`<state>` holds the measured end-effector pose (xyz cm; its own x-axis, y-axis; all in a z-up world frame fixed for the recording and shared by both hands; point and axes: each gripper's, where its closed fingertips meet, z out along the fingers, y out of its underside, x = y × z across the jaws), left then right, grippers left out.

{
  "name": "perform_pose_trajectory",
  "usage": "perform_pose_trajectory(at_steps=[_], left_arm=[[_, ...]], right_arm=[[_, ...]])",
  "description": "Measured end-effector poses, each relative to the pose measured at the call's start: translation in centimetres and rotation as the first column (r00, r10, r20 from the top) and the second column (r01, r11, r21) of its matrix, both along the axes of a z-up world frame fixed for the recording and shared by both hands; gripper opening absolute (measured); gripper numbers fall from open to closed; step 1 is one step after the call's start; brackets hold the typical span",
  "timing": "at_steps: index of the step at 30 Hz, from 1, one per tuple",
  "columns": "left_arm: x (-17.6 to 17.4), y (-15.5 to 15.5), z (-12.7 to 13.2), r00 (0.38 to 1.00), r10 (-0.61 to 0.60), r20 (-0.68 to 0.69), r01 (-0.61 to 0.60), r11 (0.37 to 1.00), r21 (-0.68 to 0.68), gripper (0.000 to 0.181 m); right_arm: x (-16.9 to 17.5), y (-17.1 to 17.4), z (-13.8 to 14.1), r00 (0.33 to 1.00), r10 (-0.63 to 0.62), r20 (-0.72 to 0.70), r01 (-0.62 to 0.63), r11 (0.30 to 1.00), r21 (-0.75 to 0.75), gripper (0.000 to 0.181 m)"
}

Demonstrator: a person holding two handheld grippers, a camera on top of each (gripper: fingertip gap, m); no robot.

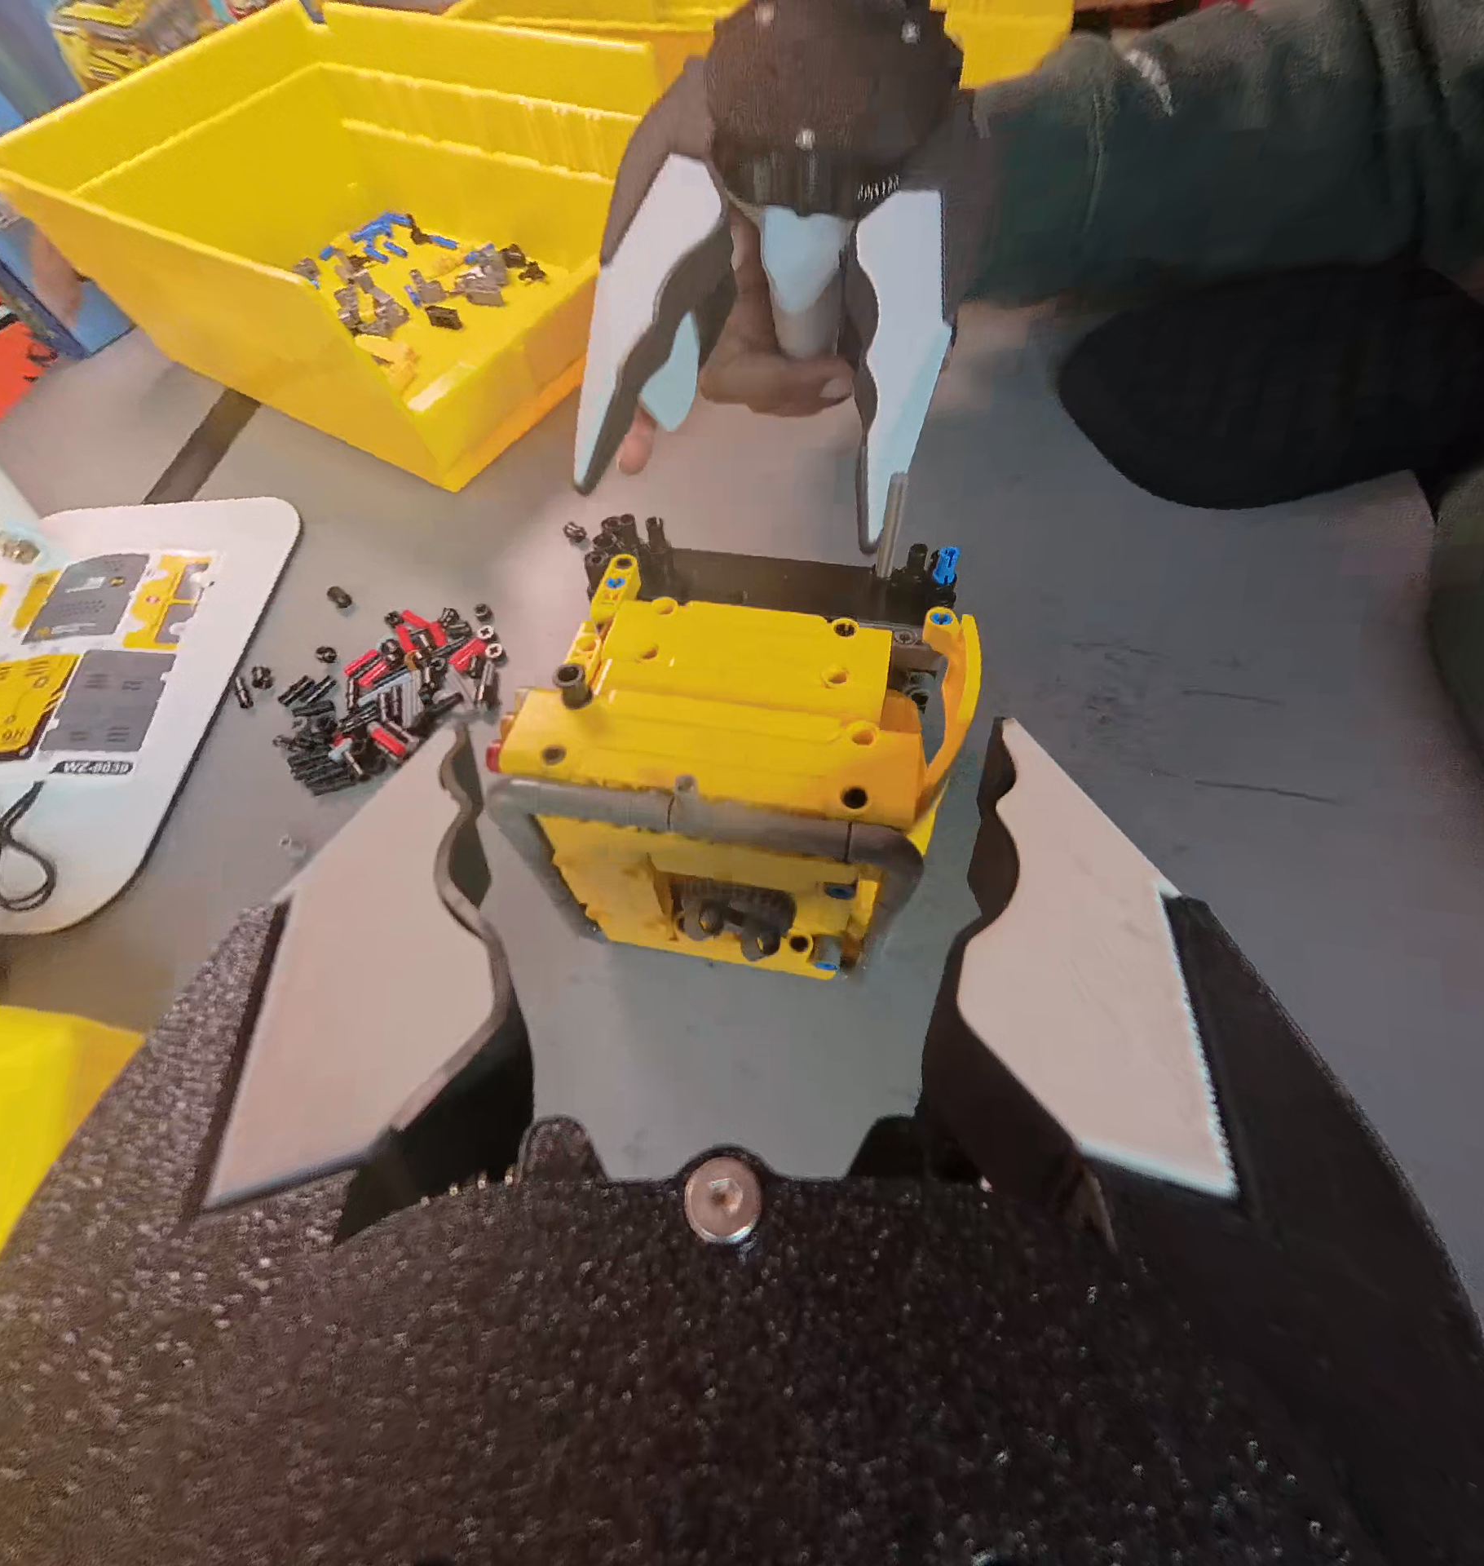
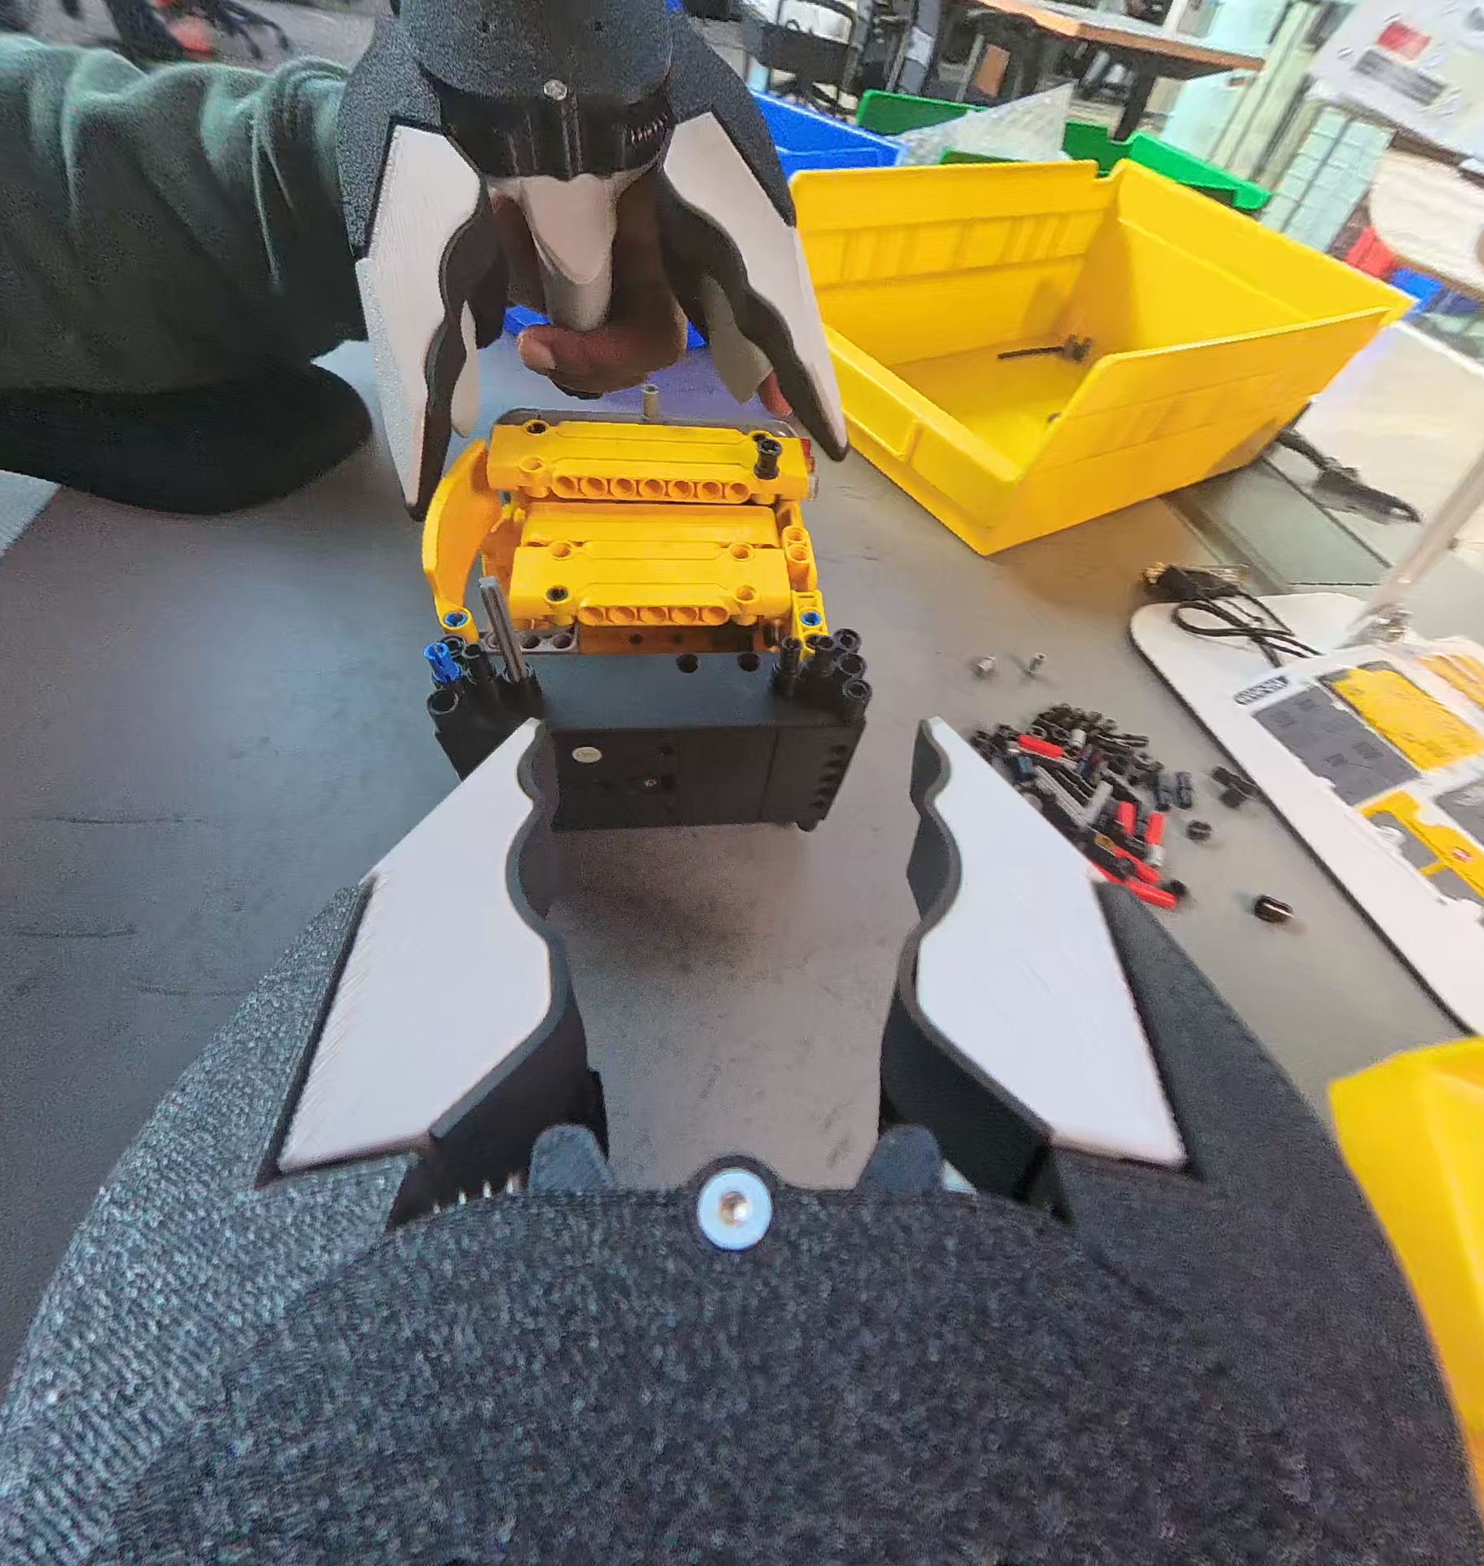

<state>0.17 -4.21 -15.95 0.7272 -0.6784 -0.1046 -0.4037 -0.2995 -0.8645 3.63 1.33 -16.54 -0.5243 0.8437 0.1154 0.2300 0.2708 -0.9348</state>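
A yellow and black brick-built model (image 1: 722, 703) stands on the grey table between my two grippers. My left gripper (image 1: 732, 733) is open, and its fingers straddle the model's yellow end with a gap on each side. My right gripper (image 2: 732, 727) is open at the model's black block end (image 2: 679, 763), with its left fingertip close beside the block's corner. A grey axle (image 2: 501, 627) stands upright in the model near that fingertip. Each gripper shows in the other's view, beyond the model (image 1: 730, 513) (image 2: 627, 479). Neither gripper holds anything.
A pile of small black and red pins (image 1: 383, 703) (image 2: 1094, 788) lies beside the model. A white picture sheet (image 1: 86, 678) (image 2: 1399, 763) lies past the pile. A yellow bin with small parts (image 1: 213, 280) and a nearly bare yellow bin (image 2: 1060, 474) stand behind. A person's green sleeve (image 2: 129, 212) reaches in. My right fingertips sit around 9 cm from my left ones.
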Motion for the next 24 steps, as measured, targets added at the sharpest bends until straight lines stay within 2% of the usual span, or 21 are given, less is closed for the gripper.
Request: perform_pose_trajectory(at_steps=[4, 6, 8, 12, 14, 16, 18, 19, 24], left_arm=[[-1.0, -1.9, 0.8, 0.990, 0.133, 0.041, -0.134, 0.991, 0.021, 0.116], [-1.3, -2.8, -0.3, 0.982, 0.184, 0.044, -0.183, 0.983, -0.018, 0.117], [-1.4, -2.8, -2.0, 0.975, 0.222, 0.009, -0.221, 0.975, -0.029, 0.112], [-1.7, -1.9, -3.5, 0.970, 0.237, -0.048, -0.237, 0.971, 0.009, 0.091], [-2.5, -1.7, -3.6, 0.968, 0.252, -0.013, -0.252, 0.968, 0.009, 0.089], [-3.6, -1.6, -3.7, 0.952, 0.305, 0.039, -0.306, 0.952, 0.011, 0.077], [-4.6, -1.6, -3.0, 0.933, 0.349, 0.089, -0.354, 0.934, 0.043, 0.077], [-4.9, -1.6, -2.5, 0.926, 0.359, 0.118, -0.368, 0.928, 0.057, 0.078], [-4.8, -1.7, -1.2, 0.908, 0.339, 0.245, -0.361, 0.931, 0.047, 0.088]], right_arm=[[-1.0, -2.0, 0.1, 0.987, 0.160, 0.025, -0.152, 0.969, -0.197, 0.092], [-1.4, -2.2, -0.5, 0.981, 0.185, 0.062, -0.167, 0.959, -0.229, 0.096], [-1.3, -2.5, -0.6, 0.977, 0.201, 0.074, -0.178, 0.954, -0.242, 0.091], [0.2, -2.4, -1.1, 0.982, 0.164, 0.092, -0.145, 0.972, -0.184, 0.076], [1.3, -2.3, -1.5, 0.985, 0.140, 0.101, -0.124, 0.982, -0.144, 0.073], [2.6, -2.6, -1.7, 0.986, 0.130, 0.100, -0.121, 0.989, -0.090, 0.066], [4.0, -3.2, -1.4, 0.986, 0.146, 0.079, -0.141, 0.988, -0.060, 0.050], [4.5, -3.3, -1.1, 0.988, 0.145, 0.053, -0.142, 0.988, -0.054, 0.048], [4.4, -1.6, 0.7, 0.997, 0.045, -0.058, -0.048, 0.997, -0.055, 0.053]])
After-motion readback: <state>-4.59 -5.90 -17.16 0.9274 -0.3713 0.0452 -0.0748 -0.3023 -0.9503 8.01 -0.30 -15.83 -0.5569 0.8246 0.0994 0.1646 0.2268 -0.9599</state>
